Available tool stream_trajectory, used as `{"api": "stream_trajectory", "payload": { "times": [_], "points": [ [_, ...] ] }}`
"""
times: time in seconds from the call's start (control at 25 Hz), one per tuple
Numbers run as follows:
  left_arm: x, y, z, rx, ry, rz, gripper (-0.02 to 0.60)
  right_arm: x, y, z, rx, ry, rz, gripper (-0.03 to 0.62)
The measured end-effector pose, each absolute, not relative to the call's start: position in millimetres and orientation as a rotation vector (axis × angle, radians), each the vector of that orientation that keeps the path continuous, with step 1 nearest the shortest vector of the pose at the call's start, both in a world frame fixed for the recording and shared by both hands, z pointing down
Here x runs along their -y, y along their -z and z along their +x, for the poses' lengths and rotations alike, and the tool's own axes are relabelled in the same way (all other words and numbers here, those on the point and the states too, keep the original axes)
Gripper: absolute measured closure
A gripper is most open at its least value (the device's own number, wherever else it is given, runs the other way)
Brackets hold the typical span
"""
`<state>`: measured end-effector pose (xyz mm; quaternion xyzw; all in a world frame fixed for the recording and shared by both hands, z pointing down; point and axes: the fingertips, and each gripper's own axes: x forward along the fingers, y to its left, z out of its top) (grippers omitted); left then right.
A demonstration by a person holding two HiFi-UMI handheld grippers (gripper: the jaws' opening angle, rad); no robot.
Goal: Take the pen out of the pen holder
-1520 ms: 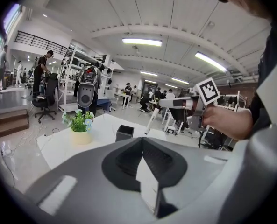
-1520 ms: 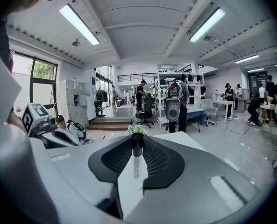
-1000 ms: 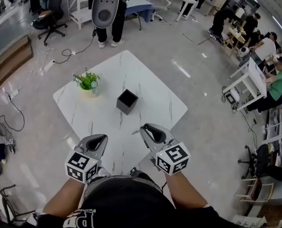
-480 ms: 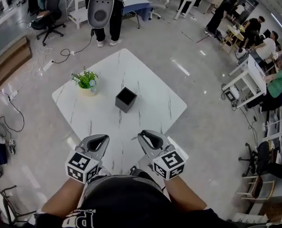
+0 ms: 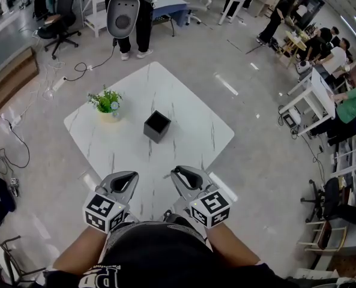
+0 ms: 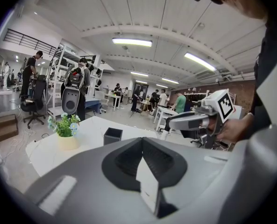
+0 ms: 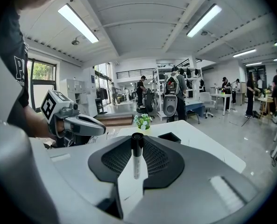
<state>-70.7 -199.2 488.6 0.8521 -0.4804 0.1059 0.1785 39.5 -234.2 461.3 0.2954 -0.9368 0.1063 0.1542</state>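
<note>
Right claw (image 5: 180,175) pinches the pen (image 7: 136,162); left claw (image 6: 142,143) pressed together, empty. Pen holder (image 5: 157,126) sits at 12 o'clock on worktop (image 5: 193,122).

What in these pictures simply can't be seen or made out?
- Inside of the pen holder: dark and too small in the head view; both gripper views show only its outside.
- The pen: in the head view, hidden by the right gripper that grips it.
- Near edge of the table: in the head view, covered by the grippers and the person's body.
</note>
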Motion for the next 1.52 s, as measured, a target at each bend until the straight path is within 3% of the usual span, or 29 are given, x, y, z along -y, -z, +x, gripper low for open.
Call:
{"api": "stream_trajectory", "payload": {
  "times": [1.52],
  "points": [
    [201.9, -489.1, -71.6, 1.369, -0.302, 2.391, 0.525, 235.2, -469.3, 33.4, 2.678, -0.344, 0.799, 0.524]
  ]
}}
